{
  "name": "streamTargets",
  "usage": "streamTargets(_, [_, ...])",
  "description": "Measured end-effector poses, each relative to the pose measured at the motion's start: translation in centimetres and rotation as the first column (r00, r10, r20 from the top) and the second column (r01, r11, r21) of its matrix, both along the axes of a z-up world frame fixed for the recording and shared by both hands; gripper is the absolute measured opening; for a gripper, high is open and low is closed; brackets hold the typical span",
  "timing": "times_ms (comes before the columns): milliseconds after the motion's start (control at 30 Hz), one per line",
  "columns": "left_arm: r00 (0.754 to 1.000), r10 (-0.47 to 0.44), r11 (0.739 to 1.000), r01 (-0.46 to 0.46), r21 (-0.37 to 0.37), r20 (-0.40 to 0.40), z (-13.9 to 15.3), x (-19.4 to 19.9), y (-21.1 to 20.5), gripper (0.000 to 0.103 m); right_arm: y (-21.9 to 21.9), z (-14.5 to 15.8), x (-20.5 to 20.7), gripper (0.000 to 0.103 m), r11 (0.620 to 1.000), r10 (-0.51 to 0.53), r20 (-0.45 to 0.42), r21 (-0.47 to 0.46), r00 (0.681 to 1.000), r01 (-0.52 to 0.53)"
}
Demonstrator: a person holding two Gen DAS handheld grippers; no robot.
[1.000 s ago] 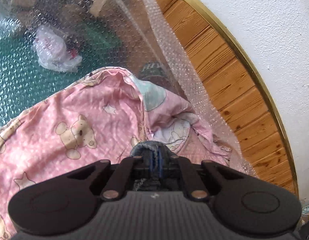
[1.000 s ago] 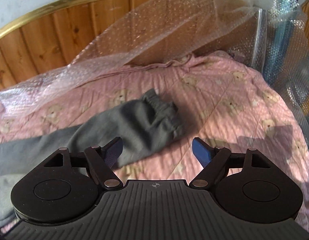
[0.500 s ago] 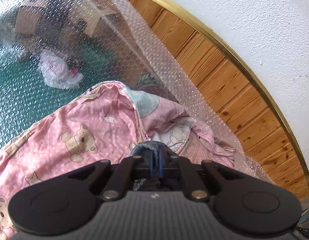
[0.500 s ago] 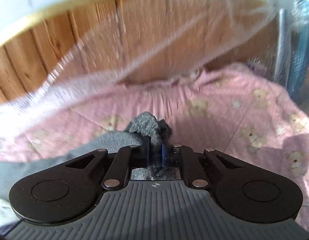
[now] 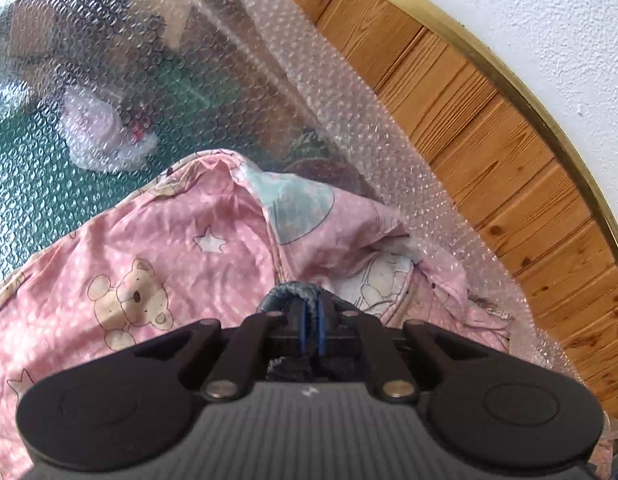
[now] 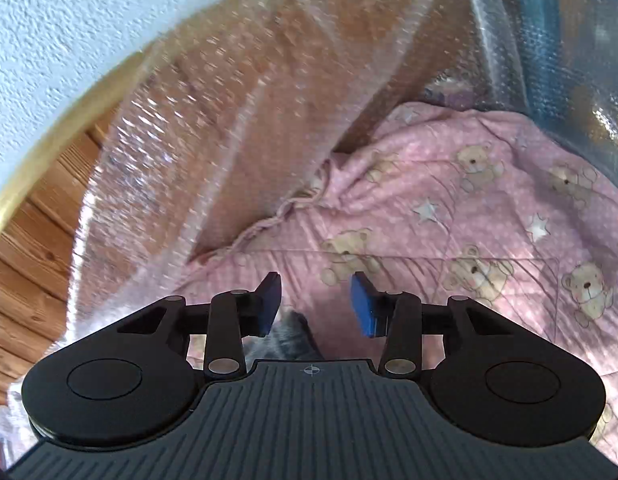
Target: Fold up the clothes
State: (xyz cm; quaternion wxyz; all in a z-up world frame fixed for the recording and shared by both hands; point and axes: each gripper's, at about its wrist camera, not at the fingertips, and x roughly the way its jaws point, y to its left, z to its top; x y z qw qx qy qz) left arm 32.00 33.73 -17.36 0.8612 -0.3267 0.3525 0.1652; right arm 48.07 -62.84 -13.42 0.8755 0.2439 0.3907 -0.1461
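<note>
Premises read as a domestic bedroom. A bed is covered by a pink quilt (image 6: 489, 216) printed with teddy bears and stars, backed at 12 o'clock by a wooden plank headboard (image 5: 489, 140) with a brass-coloured rim, against a white textured wall (image 5: 549, 8). Bubble wrap (image 5: 293, 92) drapes over the headboard and bedside, with green flooring (image 5: 25, 172) visible through it at 9 o'clock.

No legible text — none anywhere.

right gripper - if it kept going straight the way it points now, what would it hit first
Most likely the pink teddy-bear blanket spread just ahead of the right gripper, whose jaws are opening with nothing pinched. The grey garment lies below the fingers. Depth is hard to judge.
</note>
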Motion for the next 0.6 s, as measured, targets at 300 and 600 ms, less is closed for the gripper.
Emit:
streamTargets(300, [0.999, 0.021, 1.0, -0.021, 0.012, -0.045, -1.5, 0.3, 1.0, 0.007, 3.3, -8.1, -6.0, 0.034, 0.929, 0.308, -0.178, -0.154, 0.935, -0.336])
streamTargets(600, [0.98, -0.031, 0.998, 0.041, 0.048, -0.195, -1.5, -0.3, 0.7, 0.057, 3.0, -8.0, -8.5, 0.025, 0.862, 0.185, -0.319, -0.402, 0.93, -0.31])
